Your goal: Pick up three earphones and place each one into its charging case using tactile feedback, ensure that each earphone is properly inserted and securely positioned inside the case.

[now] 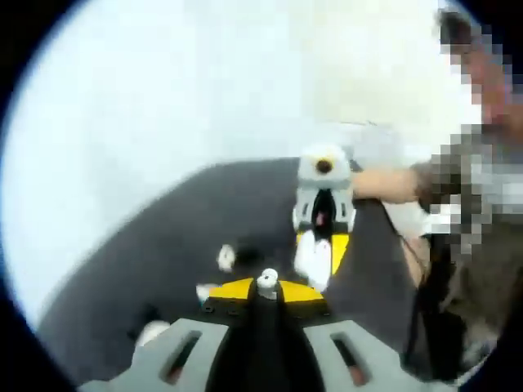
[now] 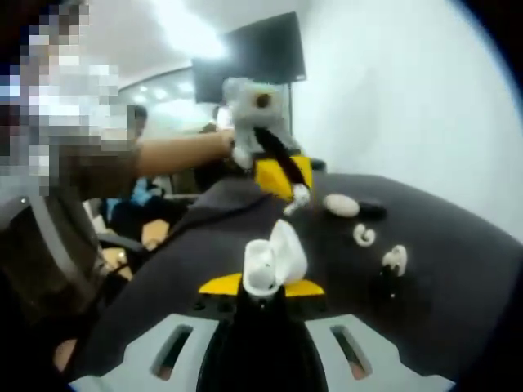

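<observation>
In the left gripper view, the left gripper [image 1: 267, 286] rises from the bottom edge with its yellow-tipped jaws clenched on a small white earphone [image 1: 267, 281], which sits right at the tips. Straight ahead of it, above the dark desk [image 1: 122, 278], the right gripper [image 1: 321, 249] faces back toward the camera, held by a person's hand [image 1: 384, 181] coming in from the right; between its yellow tips it grips a white charging case [image 1: 314, 260] that hangs just beyond the earphone. To the left of the left gripper's tips a second white earphone [image 1: 225, 258] lies on the desk, and another small white piece [image 1: 206, 291] lies nearer, just beside the left jaw, too blurred to name. In the right gripper view, the right gripper [image 2: 263, 287] comes up from the bottom, its jaws grasping the open charging case [image 2: 270, 260], whose lid stands tilted up and to the right. Beyond it the left gripper [image 2: 296, 196] points down toward the desk [image 2: 458, 269] with the white earphone [image 2: 299, 196] pinched at its tips. Further right on the desk lie a closed white case [image 2: 341, 205] touching a dark object [image 2: 372, 211], a curled white earphone [image 2: 364, 236], and another white earphone [image 2: 395, 260] nearer the right gripper.
</observation>
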`<state>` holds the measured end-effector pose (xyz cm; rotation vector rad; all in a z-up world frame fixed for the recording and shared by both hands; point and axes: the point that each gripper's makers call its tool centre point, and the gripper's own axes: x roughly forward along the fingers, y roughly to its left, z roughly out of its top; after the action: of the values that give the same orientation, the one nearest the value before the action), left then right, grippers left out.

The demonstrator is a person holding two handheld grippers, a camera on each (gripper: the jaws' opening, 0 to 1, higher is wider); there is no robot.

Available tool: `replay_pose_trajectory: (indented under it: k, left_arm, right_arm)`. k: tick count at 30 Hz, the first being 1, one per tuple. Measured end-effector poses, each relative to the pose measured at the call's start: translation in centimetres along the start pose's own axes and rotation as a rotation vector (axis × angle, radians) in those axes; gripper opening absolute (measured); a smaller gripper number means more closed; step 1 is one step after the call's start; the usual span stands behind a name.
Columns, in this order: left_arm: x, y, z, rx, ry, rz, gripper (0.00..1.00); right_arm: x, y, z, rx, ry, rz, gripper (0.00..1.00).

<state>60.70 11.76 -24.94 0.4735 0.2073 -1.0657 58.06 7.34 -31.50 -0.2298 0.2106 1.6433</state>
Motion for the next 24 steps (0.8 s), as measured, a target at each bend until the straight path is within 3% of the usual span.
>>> replay_pose_trajectory:
  k: [3,5,6,8,12,16,24]
  left_arm:
    - [0.3,-1.8,1.2,0.095,-0.034,0.015,0.08]
    - [0.7,-2.6,0.9,0.187,-0.004,0.03,0.08]
    - [0.7,-2.7,0.7,0.277,0.017,0.056,0.08]
    - [1.0,-2.7,0.9,0.35,0.004,0.092,0.08]
    - [1.2,-3.1,1.4,0.361,-0.032,0.089,0.08]
    - [1.7,-4.3,0.5,0.368,0.006,0.022,0.08]
    - [3.0,-4.4,-0.3,0.45,0.061,0.045,0.08]
  right_arm:
    - [0.0,0.0,0.0,0.002,0.0,0.0,0.18]
    - [0.0,0.0,0.0,0.001,0.0,0.0,0.18]
    - [0.0,0.0,0.0,0.001,0.0,-0.001,0.18]
    - [-0.1,0.0,0.0,0.002,0.001,-0.001,0.18]
    - [-0.1,0.0,0.0,0.0,0.001,-0.001,0.18]
    - [-0.1,0.0,0.0,0.001,0.001,-0.001,0.18]
    - [-0.1,-0.1,-0.1,-0.001,0.001,0.0,0.18]
